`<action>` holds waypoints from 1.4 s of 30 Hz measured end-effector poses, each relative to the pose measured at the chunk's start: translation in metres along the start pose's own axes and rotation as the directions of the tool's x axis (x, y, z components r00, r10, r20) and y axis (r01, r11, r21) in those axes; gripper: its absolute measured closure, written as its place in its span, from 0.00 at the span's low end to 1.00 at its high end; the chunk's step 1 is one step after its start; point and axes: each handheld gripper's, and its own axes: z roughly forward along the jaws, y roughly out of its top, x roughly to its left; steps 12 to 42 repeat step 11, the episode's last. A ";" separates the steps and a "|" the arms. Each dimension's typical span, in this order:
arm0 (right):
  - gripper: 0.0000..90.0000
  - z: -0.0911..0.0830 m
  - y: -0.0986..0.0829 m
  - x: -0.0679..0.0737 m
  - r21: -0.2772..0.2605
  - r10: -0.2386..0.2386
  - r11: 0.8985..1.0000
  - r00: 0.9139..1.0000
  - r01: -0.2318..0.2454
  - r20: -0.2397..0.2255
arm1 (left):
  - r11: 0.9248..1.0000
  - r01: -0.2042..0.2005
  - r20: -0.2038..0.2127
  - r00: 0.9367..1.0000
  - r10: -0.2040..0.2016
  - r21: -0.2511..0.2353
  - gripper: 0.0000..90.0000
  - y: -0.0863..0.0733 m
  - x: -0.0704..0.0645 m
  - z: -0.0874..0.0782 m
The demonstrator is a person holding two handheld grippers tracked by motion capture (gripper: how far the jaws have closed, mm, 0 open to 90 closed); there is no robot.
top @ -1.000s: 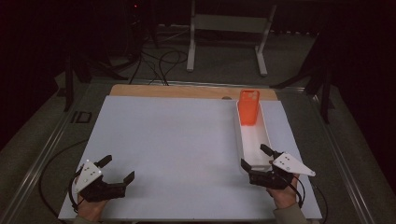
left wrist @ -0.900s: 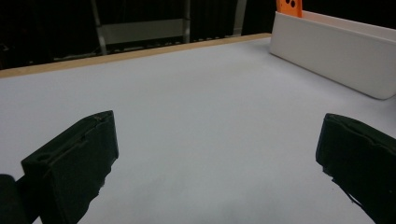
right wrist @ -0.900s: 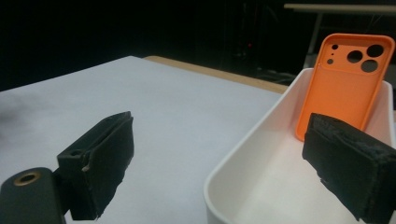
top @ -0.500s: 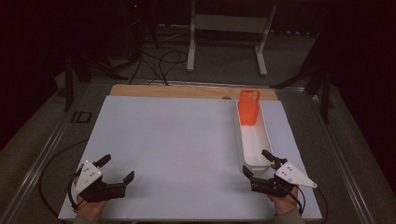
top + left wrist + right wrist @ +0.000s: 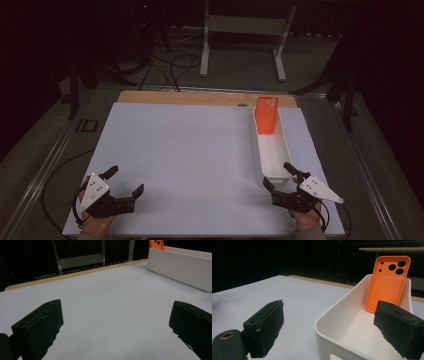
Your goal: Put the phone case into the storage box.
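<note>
The right tongs (image 5: 280, 175) are spread wide and hold nothing. They sit low over the counter's (image 5: 190, 150) near right corner, just short of the near end of a long white bin (image 5: 272, 167). That bin runs along the counter's right edge, from the near end toward the far edge. An orange phone case (image 5: 266, 115) stands upright inside it, leaning on its far end wall, camera holes at the top. The left tongs (image 5: 125, 181) are also spread wide and empty, hovering low at the near left corner, well apart from the bin. A hand (image 5: 305, 217) holds the right tongs from the near edge.
</note>
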 end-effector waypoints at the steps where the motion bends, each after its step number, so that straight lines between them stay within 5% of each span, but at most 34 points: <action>1: 0.10 0.000 0.000 0.000 0.000 0.000 1.000 1.000 0.000 0.001 | 1.000 0.001 -0.003 1.000 -0.001 0.000 0.00 0.000 0.000 0.000; 42: 0.10 0.001 -0.002 0.000 0.002 0.005 1.000 1.000 -0.005 0.005 | 1.000 0.015 -0.018 1.000 -0.015 -0.001 0.00 -0.002 0.002 -0.001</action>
